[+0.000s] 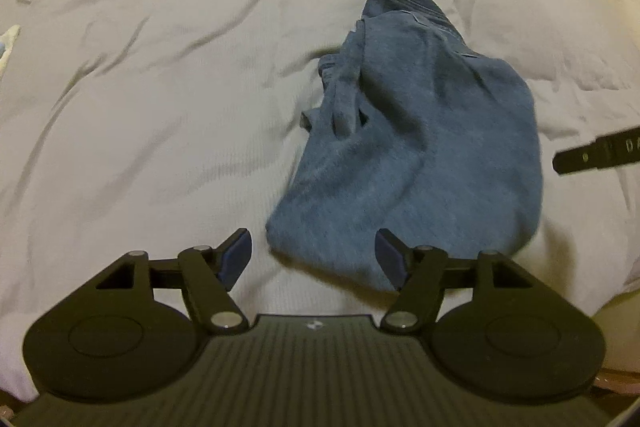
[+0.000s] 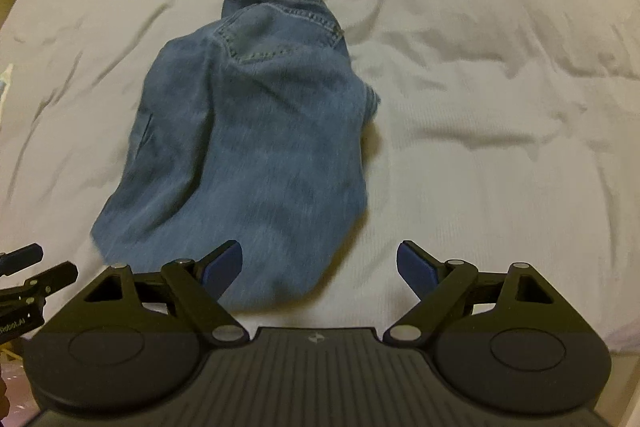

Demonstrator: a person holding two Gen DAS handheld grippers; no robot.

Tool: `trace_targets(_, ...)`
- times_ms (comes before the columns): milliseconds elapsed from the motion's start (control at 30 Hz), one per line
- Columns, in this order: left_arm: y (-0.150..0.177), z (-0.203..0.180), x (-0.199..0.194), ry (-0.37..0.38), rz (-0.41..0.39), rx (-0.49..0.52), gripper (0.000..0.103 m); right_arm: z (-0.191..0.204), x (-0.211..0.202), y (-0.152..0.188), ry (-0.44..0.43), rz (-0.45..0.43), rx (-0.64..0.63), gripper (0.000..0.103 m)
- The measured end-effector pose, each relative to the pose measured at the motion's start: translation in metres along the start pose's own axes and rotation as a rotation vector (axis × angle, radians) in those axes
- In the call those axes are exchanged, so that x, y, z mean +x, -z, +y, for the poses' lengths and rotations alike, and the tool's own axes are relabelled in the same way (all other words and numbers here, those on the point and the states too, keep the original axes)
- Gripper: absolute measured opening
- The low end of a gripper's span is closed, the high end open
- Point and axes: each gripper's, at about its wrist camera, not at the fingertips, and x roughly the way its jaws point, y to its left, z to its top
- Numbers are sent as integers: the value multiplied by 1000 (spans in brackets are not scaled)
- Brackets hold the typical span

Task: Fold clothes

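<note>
Blue jeans (image 1: 412,147), folded into a rough bundle, lying on a white sheet (image 1: 160,87). In the left wrist view, right of centre, running from the upper middle of the frame down to the lower middle. Waistband end at the top, with a small metal piece at the very edge; stitched seams just below it. Left side of the bundle bunched into upright creases; right side smoother and rounded. Near edge blurred.

In the right wrist view, jeans (image 2: 248,155) left of centre, waistband again at the top, a back pocket with pale stitching below it, a loose flap of cloth sticking out at the right edge mid-frame.

Left gripper (image 1: 314,259) at the bottom of its frame, jaws wide, nothing between them but sheet and the near corner of the jeans; right finger overlapping the jeans' lower edge in the picture, contact not clear. Right gripper (image 2: 320,267) likewise at the bottom of its frame, jaws wide, left finger over the jeans' near edge, right finger over bare sheet (image 2: 500,107).

Black tip of the right gripper (image 1: 592,153) at the right edge of the left view, beside the jeans. Part of the left gripper (image 2: 28,275) at the lower left edge of the right view.

Sheet wrinkled all over, filling most of both frames.
</note>
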Motion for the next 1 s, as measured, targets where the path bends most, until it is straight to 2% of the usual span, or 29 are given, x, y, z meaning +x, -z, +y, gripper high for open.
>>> trace_targets(300,-31,-6,53,7,31,47,65,16,43,-58,66,-46,-84,86)
trace_targets(367,-32,-10,51,26,25,70,58,13,56,-66,75,-45,-77,84)
trace_targets(400,-32,-13,49,38,19,84,44,9,63,-67,58,-38,-75,82)
trace_targets(433,-32,-15,46,49,13,98,22,6,69,-68,35,-29,-72,53)
trace_targets(467,-31,-17,43,60,7,112,17,2,74,-67,18,-28,-66,23)
trace_targets(500,-31,-20,40,72,1,125,12,-4,75,-64,-21,-35,-48,13)
trace_targets(600,-31,-26,32,106,-18,166,1,-17,57,-52,-108,-98,-11,9)
trace_targets(733,-30,-36,21,151,-42,221,0,-32,22,-27,-173,-169,27,6)
trace_targets(767,-28,-37,18,165,-43,222,0,-41,18,-18,-173,-161,64,2)
trace_targets(867,-22,-41,8,214,-33,194,0,-73,26,12,-117,-78,173,0)
trace_targets(900,-20,-42,5,230,-30,185,3,-84,33,23,-83,-34,206,0)
trace_targets(967,-17,-40,5,217,-19,168,7,-107,49,43,-14,53,271,0)
trace_targets(1000,-17,-36,6,201,-17,158,15,-112,49,47,-8,57,287,0)
